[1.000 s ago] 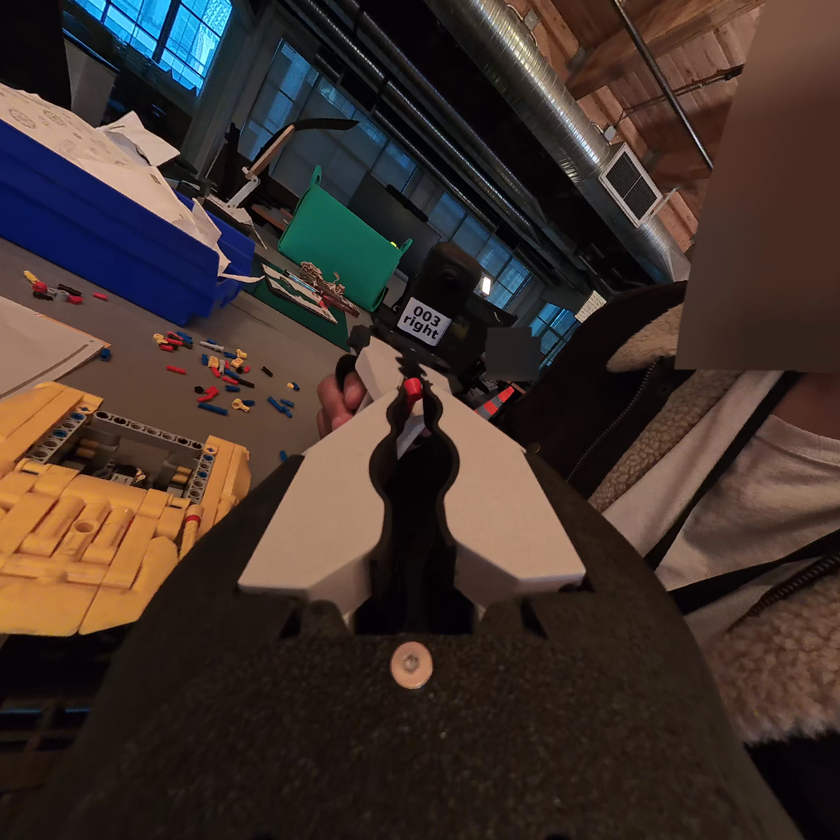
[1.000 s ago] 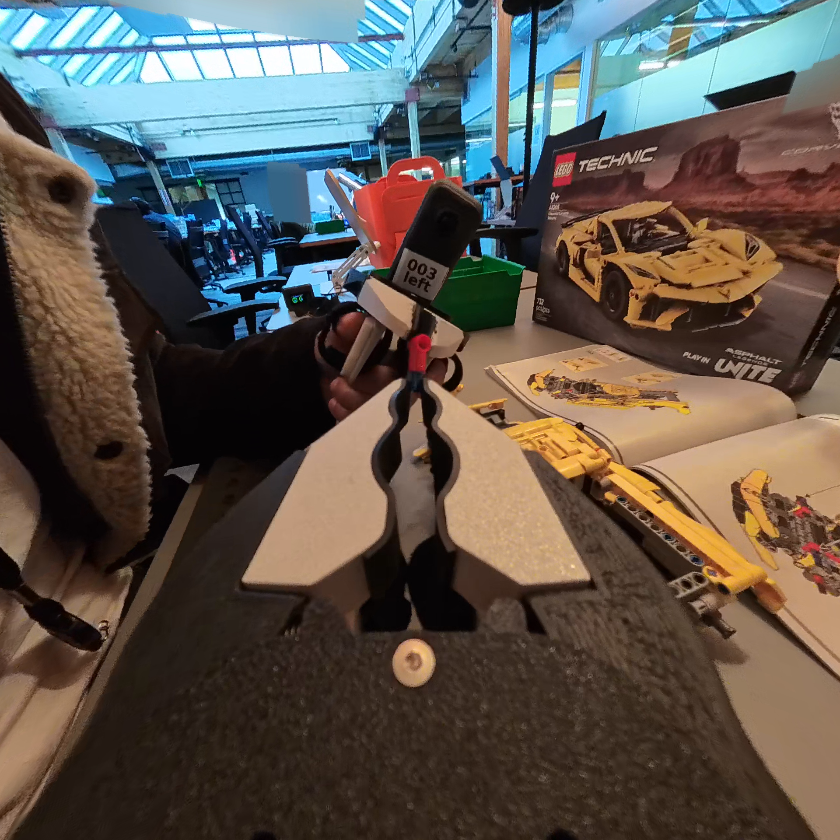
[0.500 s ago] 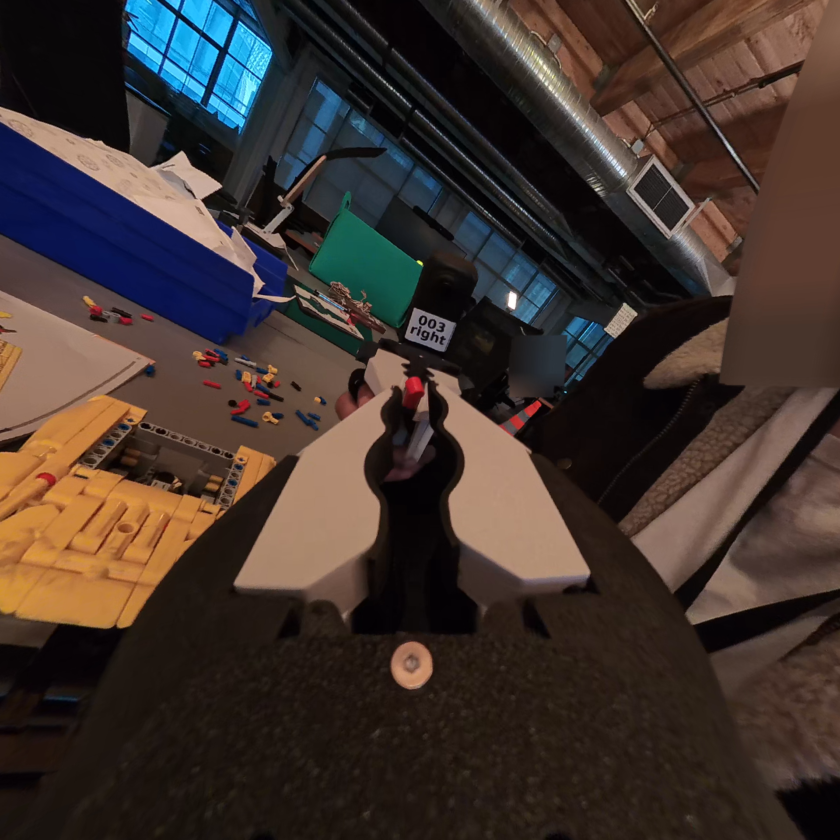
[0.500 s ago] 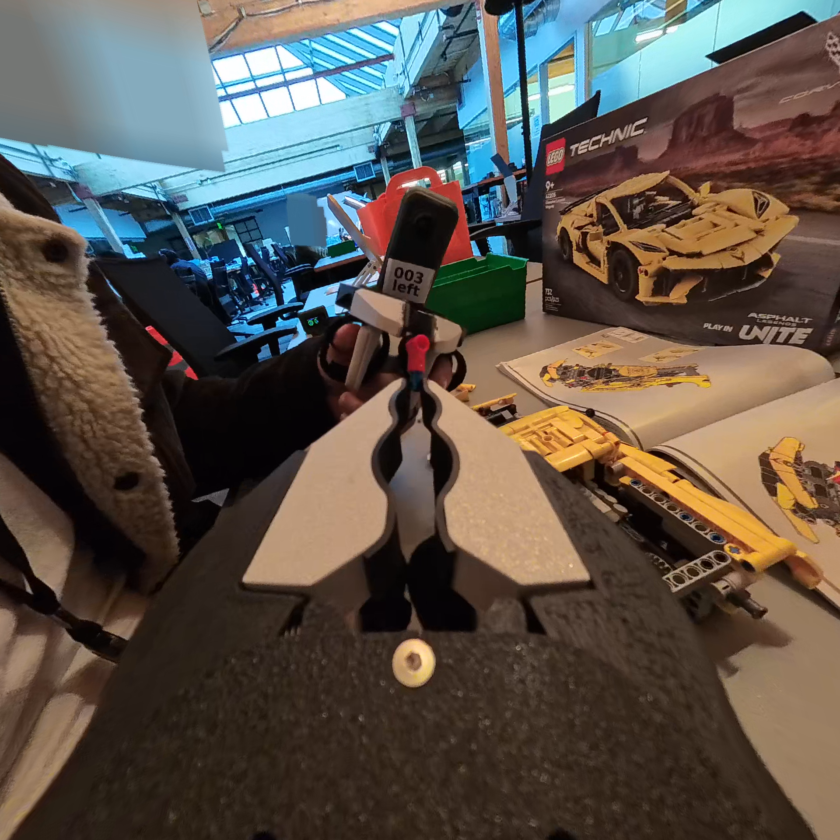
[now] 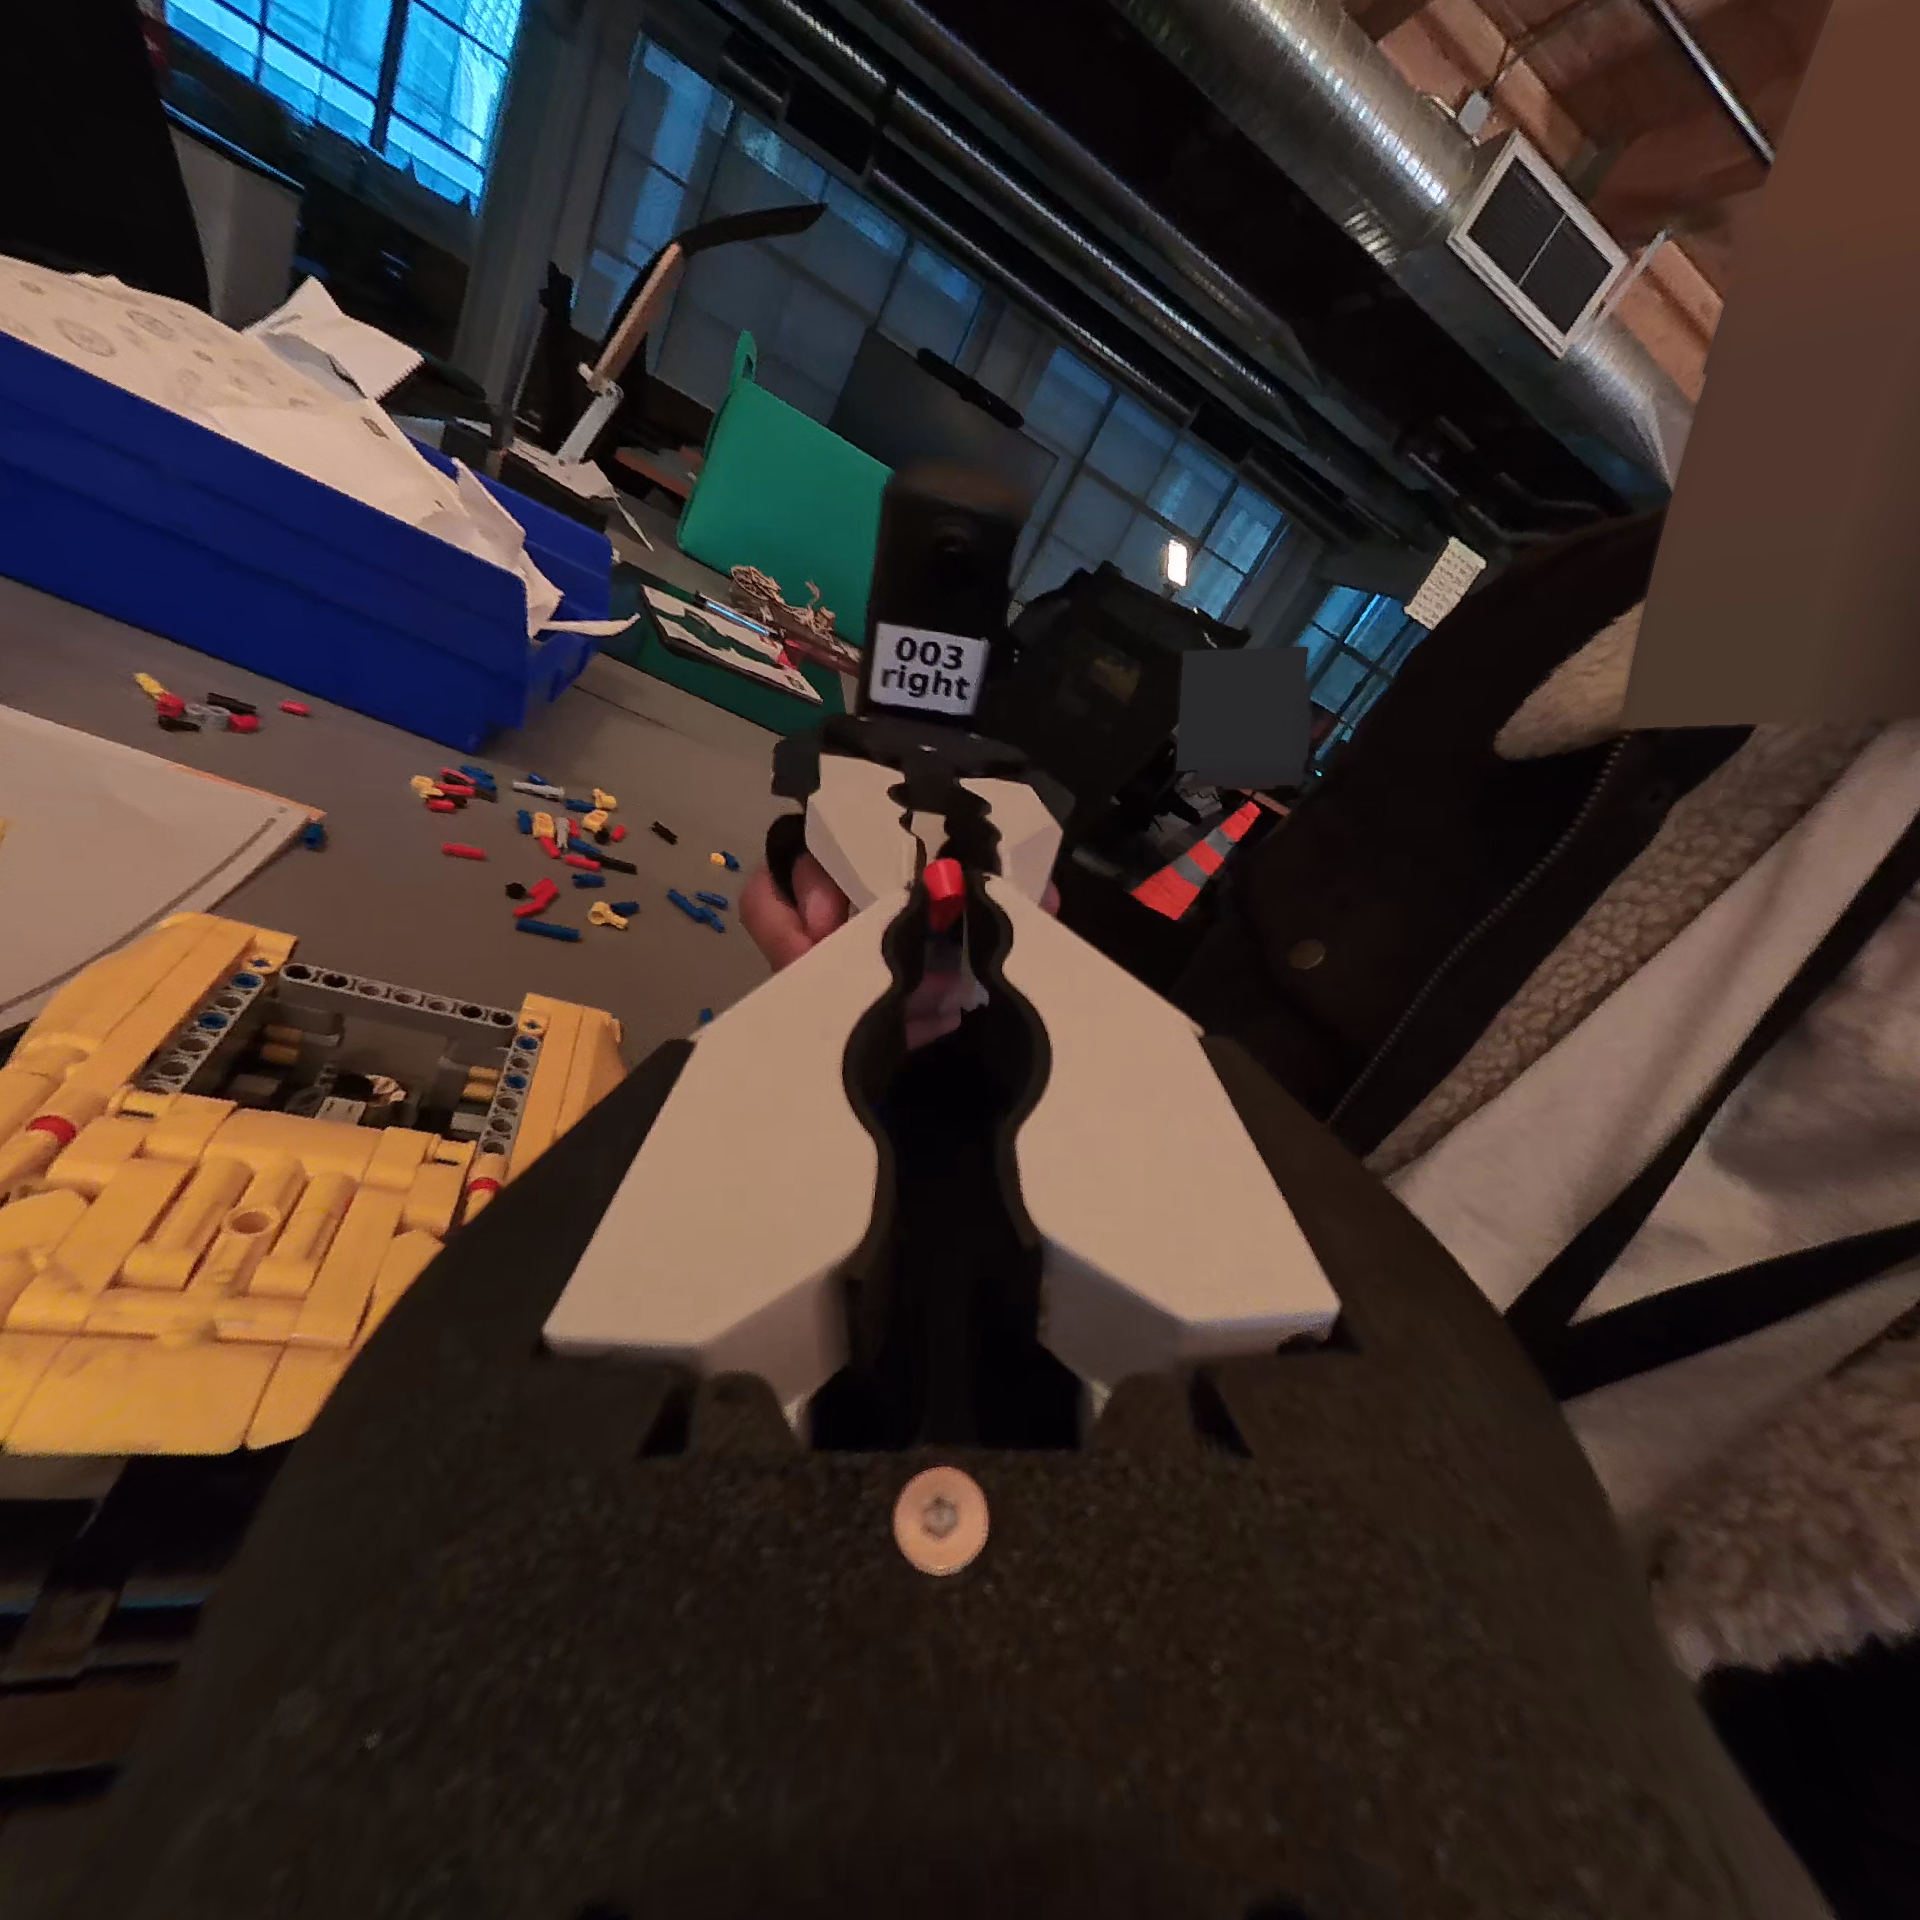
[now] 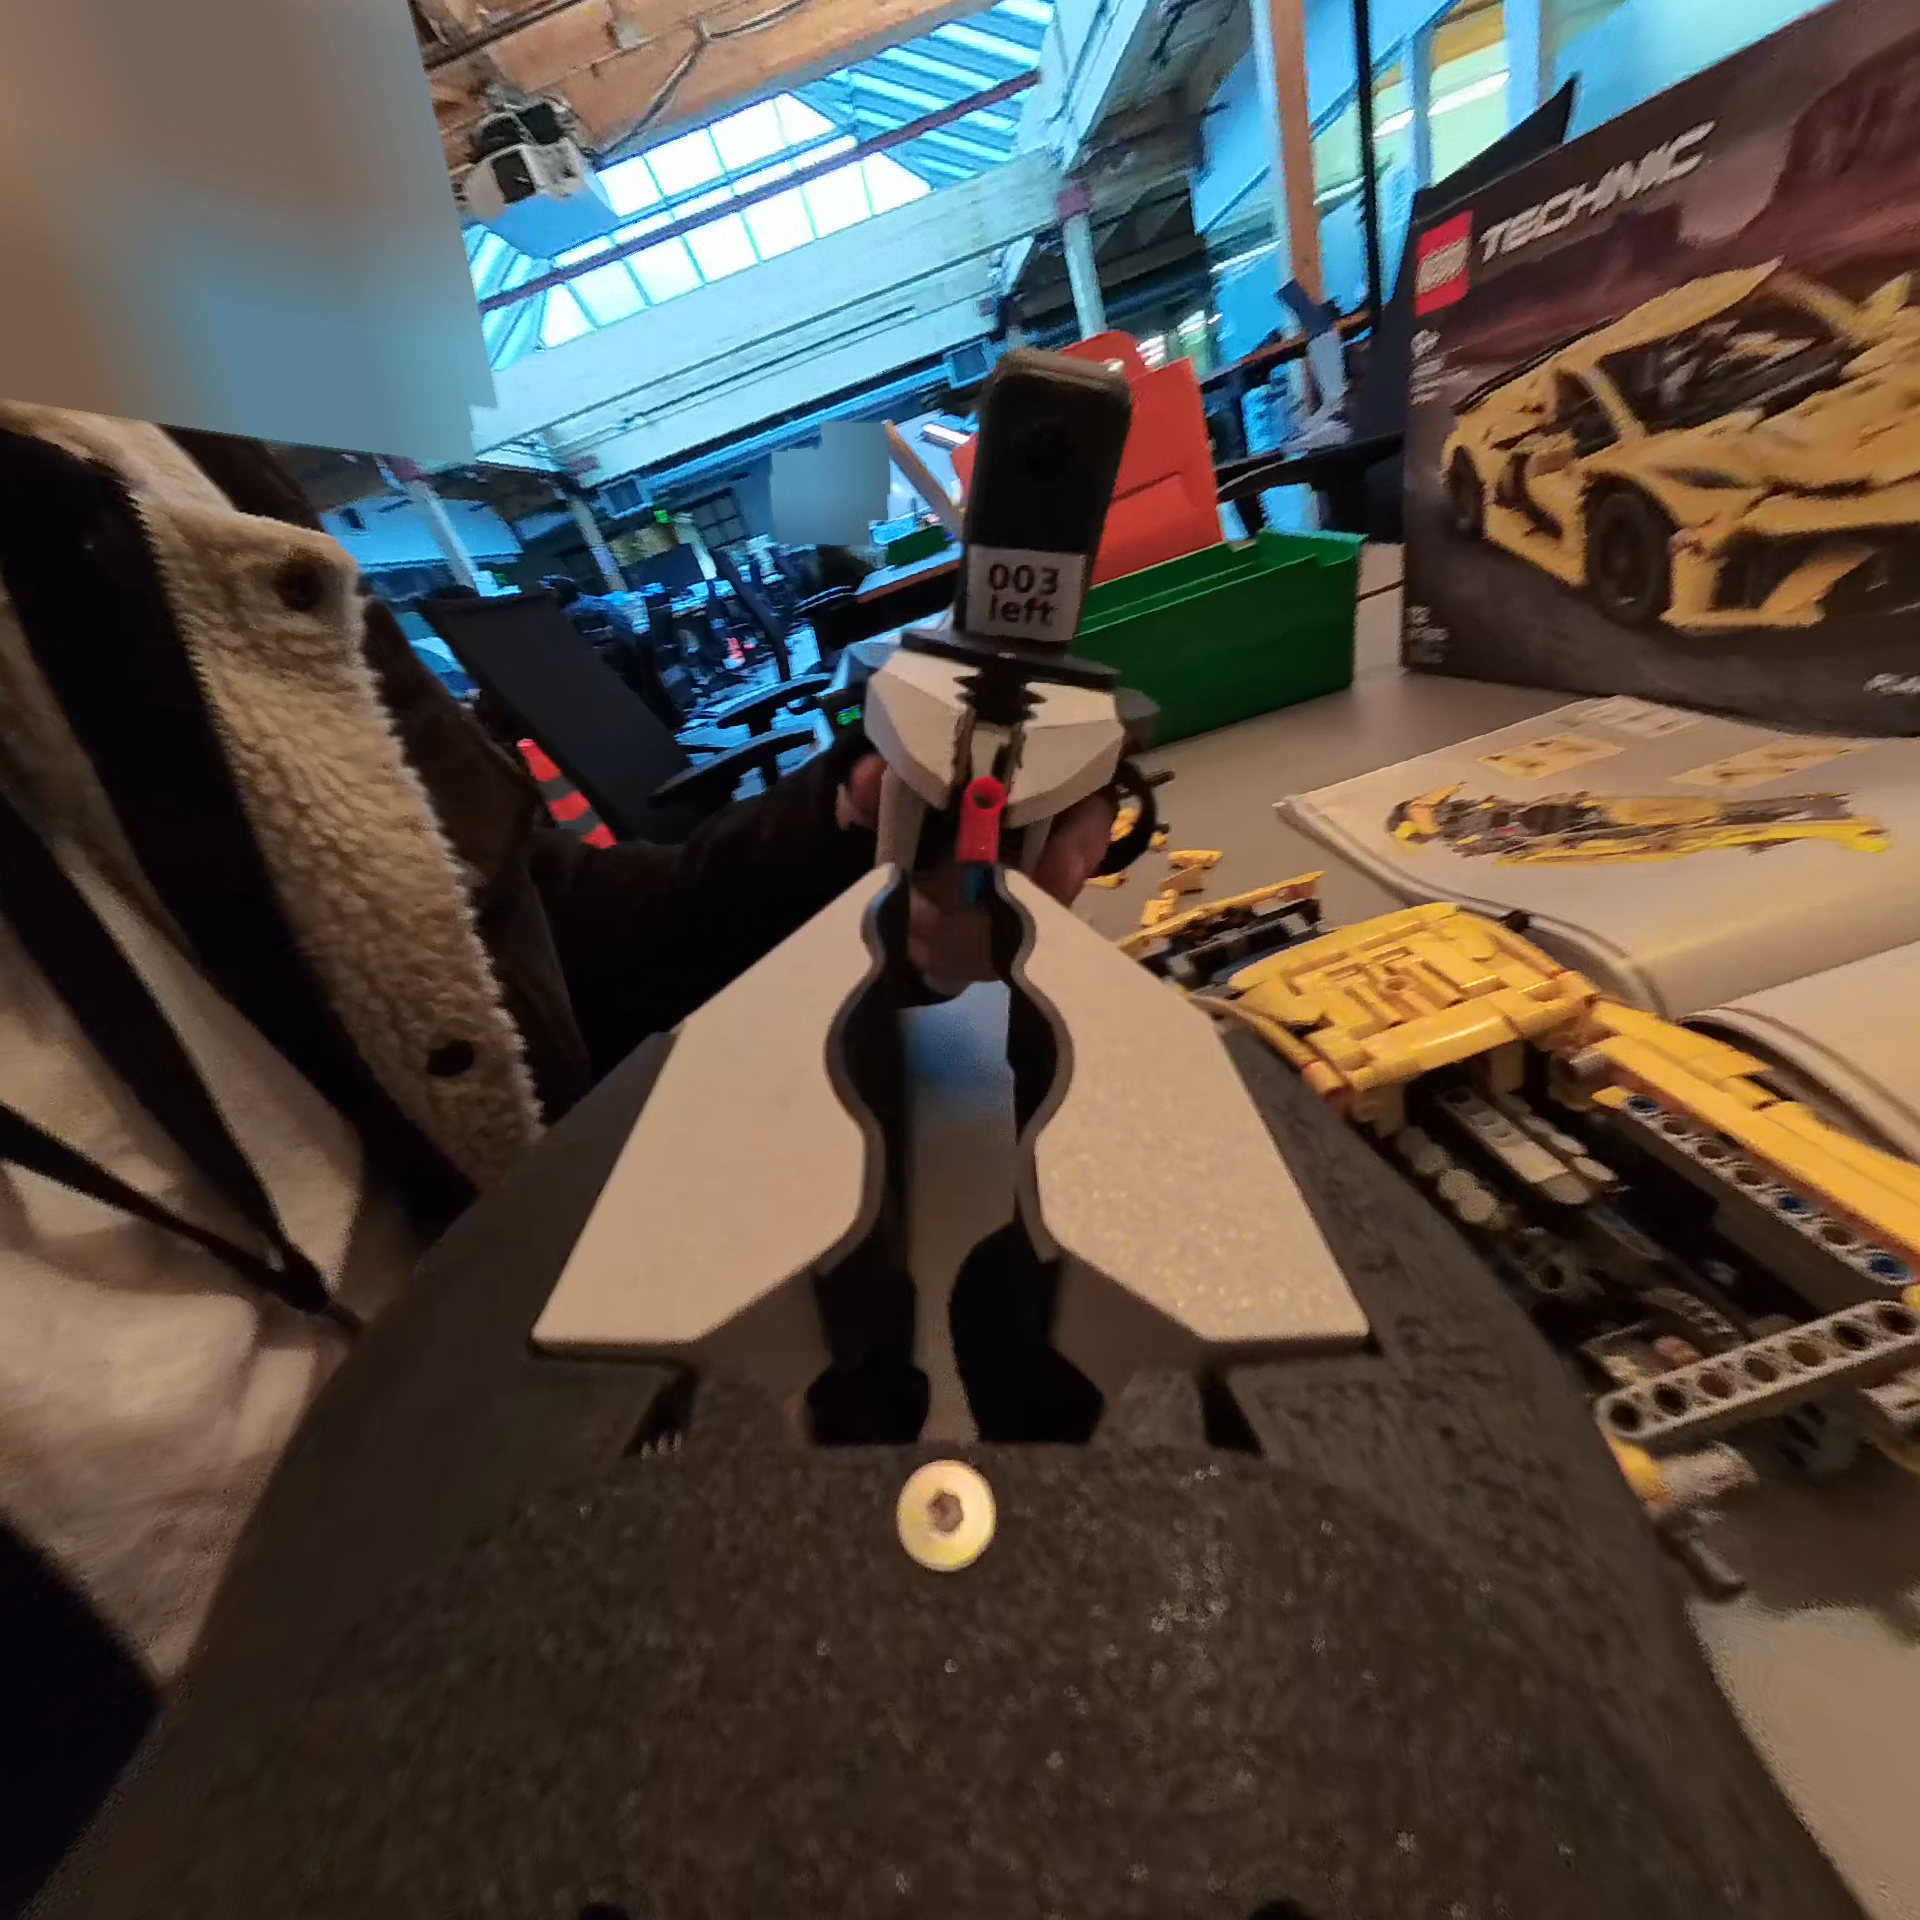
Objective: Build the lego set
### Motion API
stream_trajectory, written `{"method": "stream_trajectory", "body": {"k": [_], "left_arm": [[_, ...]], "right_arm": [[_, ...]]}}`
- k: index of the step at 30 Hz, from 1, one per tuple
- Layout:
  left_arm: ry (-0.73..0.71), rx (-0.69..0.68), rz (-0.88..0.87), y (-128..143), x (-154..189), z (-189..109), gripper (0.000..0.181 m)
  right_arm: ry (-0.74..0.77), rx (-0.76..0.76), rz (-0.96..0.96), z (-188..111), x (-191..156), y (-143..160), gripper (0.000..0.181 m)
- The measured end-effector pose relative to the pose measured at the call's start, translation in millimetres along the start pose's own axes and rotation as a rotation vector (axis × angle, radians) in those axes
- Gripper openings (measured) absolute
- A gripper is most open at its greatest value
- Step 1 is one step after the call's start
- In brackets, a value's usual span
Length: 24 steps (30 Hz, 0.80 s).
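The two tongs have drawn apart a little since a second ago. The small red piece (image 6: 979, 821) sits in the air between them, its long side running tip to tip. The left tongs (image 6: 982, 795) pinch its far end. The right tongs (image 6: 961, 894) look pressed on its near, bluish end. The yellow car (image 6: 1455, 1029) lies on the worktop (image 5: 416, 914), low and right.

A red connector piece (image 6: 979, 821) with a blue pin end sits at twelve o'clock between pale grey fingers (image 6: 1164, 1153). The car model (image 5: 239, 1195) at eight o'clock is yellow over grey beams. Loose pieces (image 5: 561, 852) are red, blue, yellow and black; the bin (image 5: 260, 561) is blue.
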<state>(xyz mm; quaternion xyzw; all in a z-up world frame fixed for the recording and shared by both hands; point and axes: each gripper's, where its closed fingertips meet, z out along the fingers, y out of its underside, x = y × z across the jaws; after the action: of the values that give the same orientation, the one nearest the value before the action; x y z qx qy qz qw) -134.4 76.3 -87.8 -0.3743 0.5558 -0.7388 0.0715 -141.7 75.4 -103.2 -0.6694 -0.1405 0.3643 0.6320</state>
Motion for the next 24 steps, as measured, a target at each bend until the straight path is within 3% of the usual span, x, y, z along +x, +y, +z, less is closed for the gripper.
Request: {"method": "stream_trajectory", "body": {"k": [14, 24], "left_arm": [[0.055, -0.142, 0.040, 23, 11, 3, 0.007], [0.012, -0.134, 0.059, 22, 6, 5, 0.007]], "right_arm": [[-0.095, -0.079, 0.072, 3, -10, 13, 0.013], [-0.087, -0.091, 0.078, 1, -6, 14, 0.006]]}}
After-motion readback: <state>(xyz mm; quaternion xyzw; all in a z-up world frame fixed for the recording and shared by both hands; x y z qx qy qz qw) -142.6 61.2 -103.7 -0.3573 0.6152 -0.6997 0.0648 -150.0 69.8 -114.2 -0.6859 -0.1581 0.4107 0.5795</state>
